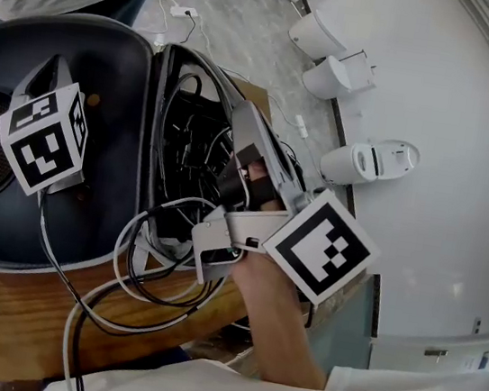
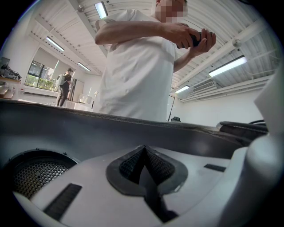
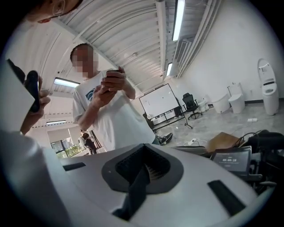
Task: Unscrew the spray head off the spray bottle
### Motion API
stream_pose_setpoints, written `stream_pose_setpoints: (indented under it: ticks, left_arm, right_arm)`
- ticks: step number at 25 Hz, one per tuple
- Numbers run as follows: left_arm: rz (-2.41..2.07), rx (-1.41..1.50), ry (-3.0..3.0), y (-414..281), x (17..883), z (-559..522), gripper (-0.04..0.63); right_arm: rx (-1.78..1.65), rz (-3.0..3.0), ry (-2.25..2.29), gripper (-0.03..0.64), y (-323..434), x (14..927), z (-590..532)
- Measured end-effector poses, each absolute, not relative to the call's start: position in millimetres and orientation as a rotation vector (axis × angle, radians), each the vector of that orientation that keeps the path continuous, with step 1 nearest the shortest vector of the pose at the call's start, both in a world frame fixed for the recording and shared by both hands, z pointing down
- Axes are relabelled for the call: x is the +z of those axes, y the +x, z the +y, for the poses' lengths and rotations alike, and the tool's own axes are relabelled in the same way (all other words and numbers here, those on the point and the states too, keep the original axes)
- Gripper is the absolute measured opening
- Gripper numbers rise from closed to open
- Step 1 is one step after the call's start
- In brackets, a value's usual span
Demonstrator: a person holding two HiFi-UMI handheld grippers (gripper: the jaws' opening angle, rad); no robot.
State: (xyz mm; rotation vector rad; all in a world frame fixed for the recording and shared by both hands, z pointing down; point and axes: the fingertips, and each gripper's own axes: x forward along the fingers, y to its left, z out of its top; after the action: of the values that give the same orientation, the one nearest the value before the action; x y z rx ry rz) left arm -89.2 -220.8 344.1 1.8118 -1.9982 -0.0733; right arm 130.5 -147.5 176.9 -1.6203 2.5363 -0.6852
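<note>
Plainly, no unscrewing is going on yet: the spray bottle and its spray head are showing in none of the three views, so the task's thing is sitting somewhere out of sight.

The left gripper (image 2: 144, 170) is lying inside the open dark hard-shell case (image 1: 129, 54) on the wooden worktop (image 1: 9, 310), with no hand showing on it. To me that is looking like a tool parked in its storage place, not one in use. Its jaws are sitting together with nothing between them. The right gripper (image 3: 141, 170) is being held in the person's right hand (image 1: 259, 279) over the other half of the case, above the tangle of black and white cables (image 1: 185, 163). Its jaws are likewise pressing together on nothing. I am judging this as handling around the case, not work on a bottle.

Only the head view is giving the layout: the case, both square-marker cubes, and the white moulded units (image 1: 368, 161) standing on the pale floor, which are perhaps appliances, too small to be sure.

The left gripper view is looking low across the case's inner wall, past the round perforated grille (image 2: 35, 170), up to a bystander in a white T-shirt (image 2: 133, 75) holding a dark phone (image 2: 193, 40) in both hands. The right gripper view is adding the room behind: a white rolling whiteboard (image 3: 162, 102), a black office chair (image 3: 190, 103) and a small dark screen with digits (image 3: 230, 160) at the case's edge.
</note>
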Motion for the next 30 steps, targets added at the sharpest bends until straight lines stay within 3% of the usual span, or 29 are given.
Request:
stream_pose_setpoints:
  ticks: [30]
  left_arm:
    - [-2.000, -0.071, 1.812, -90, 342, -220, -0.002]
  right_arm:
    - [-0.746, 2.592, -1.653, -0.006, 125, 193, -150]
